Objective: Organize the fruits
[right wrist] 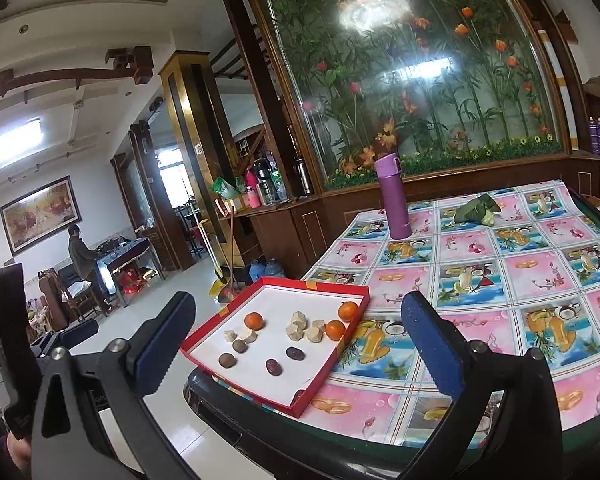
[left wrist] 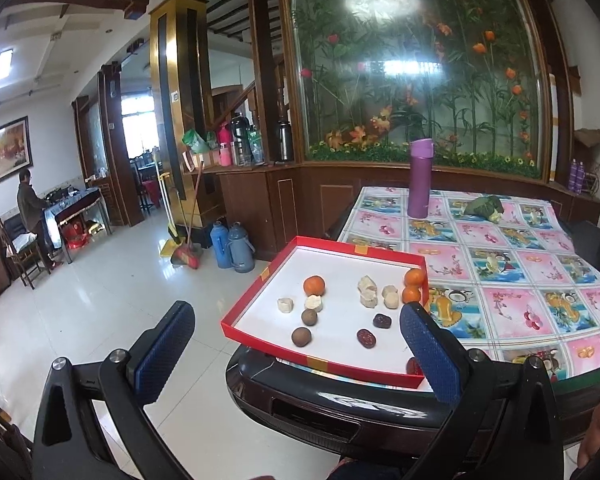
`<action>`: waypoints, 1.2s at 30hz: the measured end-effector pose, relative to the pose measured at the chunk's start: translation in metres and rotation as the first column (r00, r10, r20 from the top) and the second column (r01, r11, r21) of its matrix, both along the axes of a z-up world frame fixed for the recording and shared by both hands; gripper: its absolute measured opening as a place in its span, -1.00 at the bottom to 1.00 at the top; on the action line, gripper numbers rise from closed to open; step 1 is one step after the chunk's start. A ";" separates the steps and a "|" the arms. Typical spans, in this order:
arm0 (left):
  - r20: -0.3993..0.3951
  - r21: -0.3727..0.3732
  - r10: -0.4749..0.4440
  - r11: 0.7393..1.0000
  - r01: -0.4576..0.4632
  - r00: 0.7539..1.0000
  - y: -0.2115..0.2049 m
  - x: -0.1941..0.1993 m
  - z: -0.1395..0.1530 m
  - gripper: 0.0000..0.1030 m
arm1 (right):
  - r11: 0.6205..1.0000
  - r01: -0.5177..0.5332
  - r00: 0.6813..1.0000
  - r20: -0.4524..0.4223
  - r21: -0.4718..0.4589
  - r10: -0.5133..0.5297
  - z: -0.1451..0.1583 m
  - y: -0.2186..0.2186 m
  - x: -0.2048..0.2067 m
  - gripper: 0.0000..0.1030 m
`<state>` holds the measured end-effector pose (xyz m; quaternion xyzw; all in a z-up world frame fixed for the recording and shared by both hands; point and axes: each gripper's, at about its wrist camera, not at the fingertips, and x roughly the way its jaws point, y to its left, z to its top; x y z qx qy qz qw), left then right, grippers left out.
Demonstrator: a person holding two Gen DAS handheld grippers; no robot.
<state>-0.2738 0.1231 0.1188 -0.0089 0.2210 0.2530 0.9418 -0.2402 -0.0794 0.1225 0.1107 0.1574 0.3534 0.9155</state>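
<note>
Left hand-held gripper (left wrist: 296, 344) hovering wide, empty — shallow red cardboard tray (left wrist: 260, 280) of scattered fruit sitting dead ahead on the counter (left wrist: 540, 280) corner; right hand-held gripper (right wrist: 300, 340) gaping too — tray lying ahead-left, farther.

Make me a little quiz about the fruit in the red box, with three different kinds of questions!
1. How many oranges lie in the red tray?
2. True or false: the purple bottle stands inside the tray.
3. The two oranges near the tray's right wall are: A) close together, B) at opposite corners.

Key:
1. Three, counting the lone orange.
2. False; it stands on the tablecloth.
3. A.
</note>
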 end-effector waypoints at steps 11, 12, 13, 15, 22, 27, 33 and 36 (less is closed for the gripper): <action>-0.036 -0.083 0.063 0.994 -0.066 0.997 0.027 -0.008 -0.011 0.99 | 0.997 -0.024 0.999 -0.042 -0.079 0.020 -0.009 0.026 -0.005 0.99; -0.035 -0.090 0.063 0.994 -0.066 0.997 0.029 -0.009 -0.011 0.99 | 0.996 -0.029 0.999 -0.042 -0.082 0.026 -0.009 0.030 -0.008 0.99; -0.034 -0.096 0.064 0.993 -0.067 0.997 0.030 -0.011 -0.012 0.99 | 0.996 -0.037 0.998 -0.045 -0.083 0.033 -0.010 0.032 -0.009 0.99; -0.036 -0.099 0.066 0.993 -0.069 0.997 0.031 -0.015 -0.013 0.99 | 0.995 -0.050 0.998 -0.052 -0.084 0.046 -0.011 0.038 -0.012 0.99; -0.025 -0.094 0.076 0.992 -0.078 0.997 0.037 -0.022 -0.016 0.99 | 0.988 -0.075 0.997 -0.030 -0.131 0.072 -0.015 0.056 -0.024 0.99; -0.031 -0.102 0.076 0.992 -0.079 0.997 0.039 -0.022 -0.018 0.99 | 0.987 -0.067 0.998 -0.003 -0.144 0.068 -0.015 0.058 -0.028 0.99; -0.027 -0.109 0.085 0.990 -0.088 0.996 0.042 -0.023 -0.018 0.99 | 0.986 -0.069 0.998 -0.012 -0.149 0.068 -0.015 0.060 -0.027 0.99; -0.026 -0.113 0.088 0.990 -0.090 0.996 0.043 -0.022 -0.018 0.99 | 0.986 -0.069 0.998 -0.011 -0.152 0.068 -0.015 0.061 -0.026 0.99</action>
